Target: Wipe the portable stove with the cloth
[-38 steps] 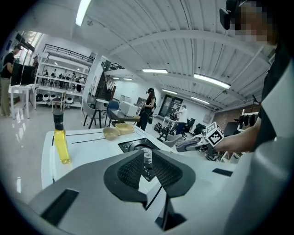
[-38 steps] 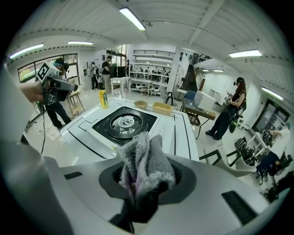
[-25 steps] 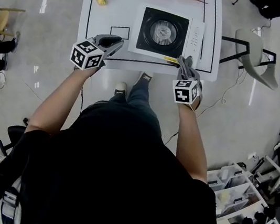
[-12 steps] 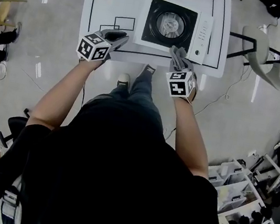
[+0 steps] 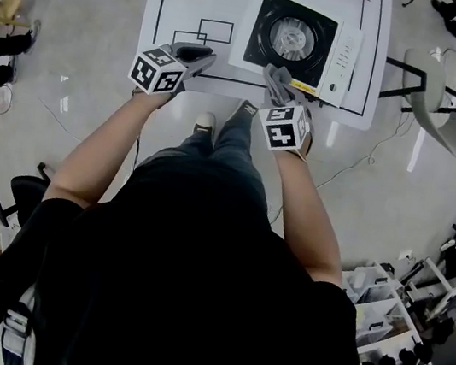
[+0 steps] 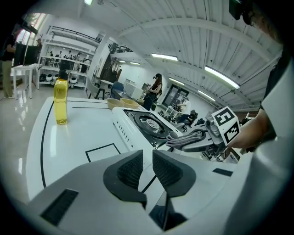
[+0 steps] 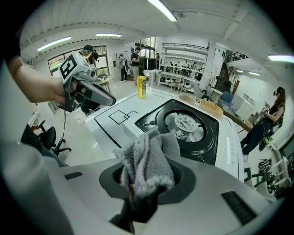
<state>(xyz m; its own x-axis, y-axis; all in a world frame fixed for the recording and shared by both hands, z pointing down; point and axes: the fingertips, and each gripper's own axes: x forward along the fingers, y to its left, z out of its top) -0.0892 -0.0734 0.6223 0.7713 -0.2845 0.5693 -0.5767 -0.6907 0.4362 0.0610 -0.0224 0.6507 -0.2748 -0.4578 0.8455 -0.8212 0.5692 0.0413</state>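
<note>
Right gripper view: right gripper [image 7: 147,181] fingers clamp a bunched grey fleece cloth [image 7: 151,156] near the white, black-topped portable stove [image 7: 207,137]; left gripper view alone shows left gripper [image 6: 147,167] fingers together, empty.

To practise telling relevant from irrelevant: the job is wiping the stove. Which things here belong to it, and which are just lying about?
Job in hand:
- white portable stove with black top
- grey fluffy cloth, clamped in the jaws of the right gripper

Lying about:
- tall yellow bottle
- tan bowl
</note>
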